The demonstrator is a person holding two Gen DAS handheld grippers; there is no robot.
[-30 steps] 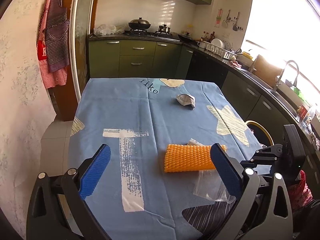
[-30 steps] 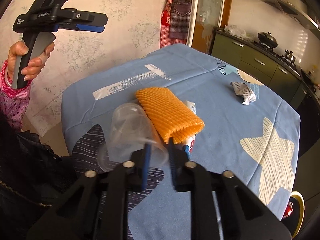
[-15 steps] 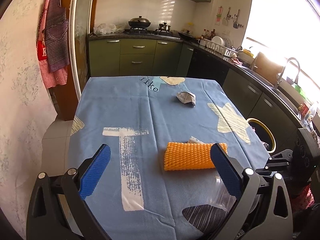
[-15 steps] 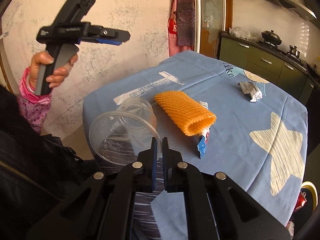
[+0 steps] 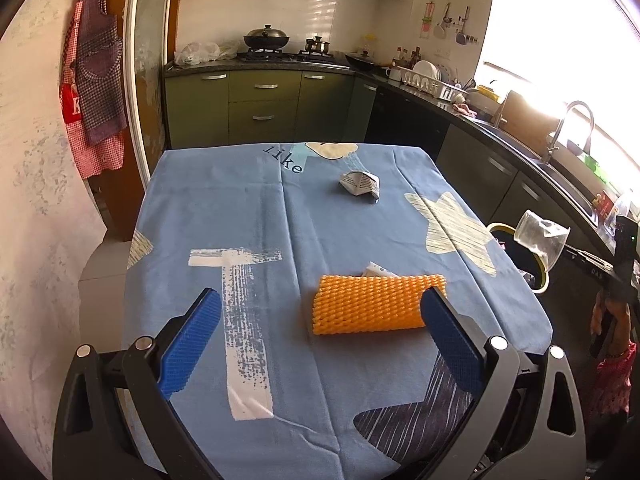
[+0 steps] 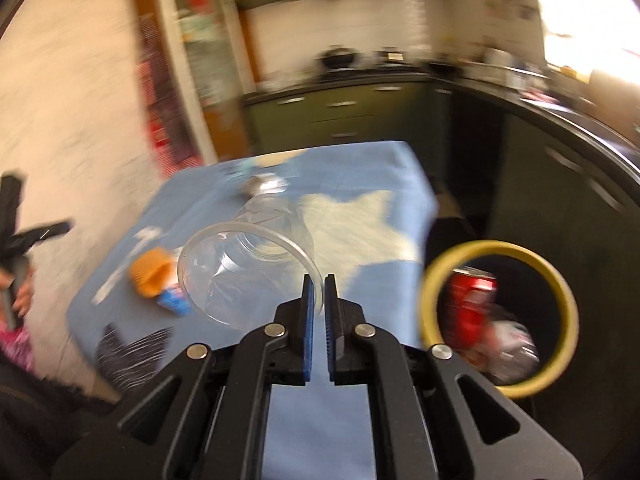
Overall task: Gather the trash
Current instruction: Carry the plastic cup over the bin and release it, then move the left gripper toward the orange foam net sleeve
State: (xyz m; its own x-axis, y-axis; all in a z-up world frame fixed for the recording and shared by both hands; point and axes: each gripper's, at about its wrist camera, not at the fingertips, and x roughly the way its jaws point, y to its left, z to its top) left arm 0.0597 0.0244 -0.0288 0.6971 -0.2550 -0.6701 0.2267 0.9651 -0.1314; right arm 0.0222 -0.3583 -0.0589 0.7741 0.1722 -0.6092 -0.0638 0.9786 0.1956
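Left wrist view sits low at the near edge of the table, angled down and facing the kitchen counter at frame top. Right wrist view, blurred, looks from the table's right side, angled down, bin at lower right. Both share the tablecloth, orange foam sleeve and clear cup.

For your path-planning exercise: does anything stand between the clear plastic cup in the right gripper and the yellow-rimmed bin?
Nothing visible does. The clear plastic cup, pinched by its rim in the right gripper, hangs beside the table corner, with open air across to the yellow-rimmed bin.
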